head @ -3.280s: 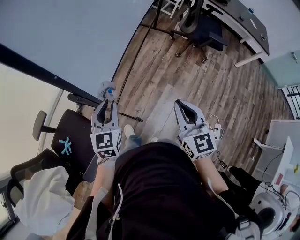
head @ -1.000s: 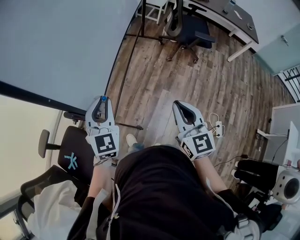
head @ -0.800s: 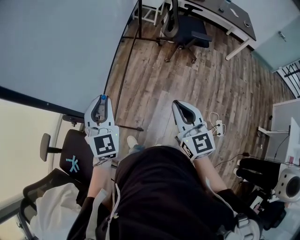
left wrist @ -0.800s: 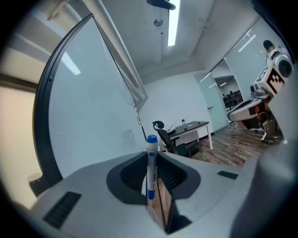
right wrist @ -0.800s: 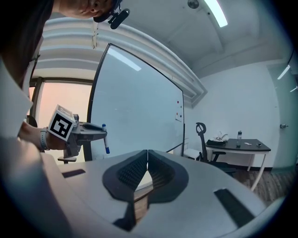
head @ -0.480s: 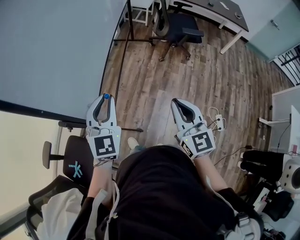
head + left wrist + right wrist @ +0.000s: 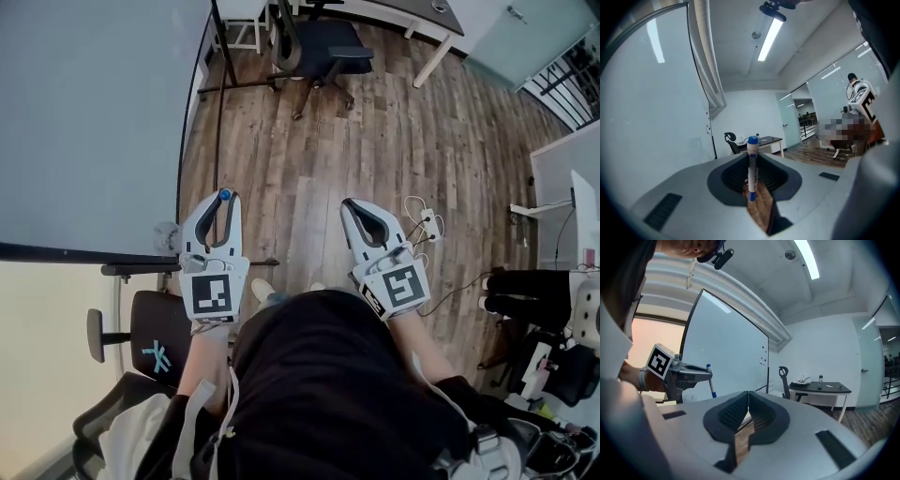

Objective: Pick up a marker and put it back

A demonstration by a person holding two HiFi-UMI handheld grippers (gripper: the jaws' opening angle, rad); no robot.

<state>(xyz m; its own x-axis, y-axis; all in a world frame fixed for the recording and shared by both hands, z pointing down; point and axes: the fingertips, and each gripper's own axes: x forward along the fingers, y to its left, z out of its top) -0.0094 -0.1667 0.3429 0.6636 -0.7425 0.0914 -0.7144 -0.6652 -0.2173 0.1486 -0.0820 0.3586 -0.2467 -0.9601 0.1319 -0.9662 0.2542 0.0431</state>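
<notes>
A white marker with a blue cap (image 7: 752, 168) stands upright between the jaws of my left gripper (image 7: 751, 165), which is shut on it. In the head view only the blue cap (image 7: 225, 196) shows at the tip of the left gripper (image 7: 223, 201), close to the whiteboard (image 7: 84, 122) at the left. From the right gripper view the marker (image 7: 710, 380) hangs from the left gripper (image 7: 689, 376) in front of the whiteboard (image 7: 726, 357). My right gripper (image 7: 360, 212) is held over the wooden floor, shut with nothing in it; its jaws meet at the tips (image 7: 748, 397).
A black office chair (image 7: 314, 42) and a white-legged desk (image 7: 412, 19) stand at the far end of the wooden floor. A second chair (image 7: 150, 347) sits by my left side. A power strip with cables (image 7: 422, 220) lies on the floor to the right.
The head has tilted so the room has slid down in view. My left gripper with the marker has shifted slightly right, away from the whiteboard. The right gripper has held its place.
</notes>
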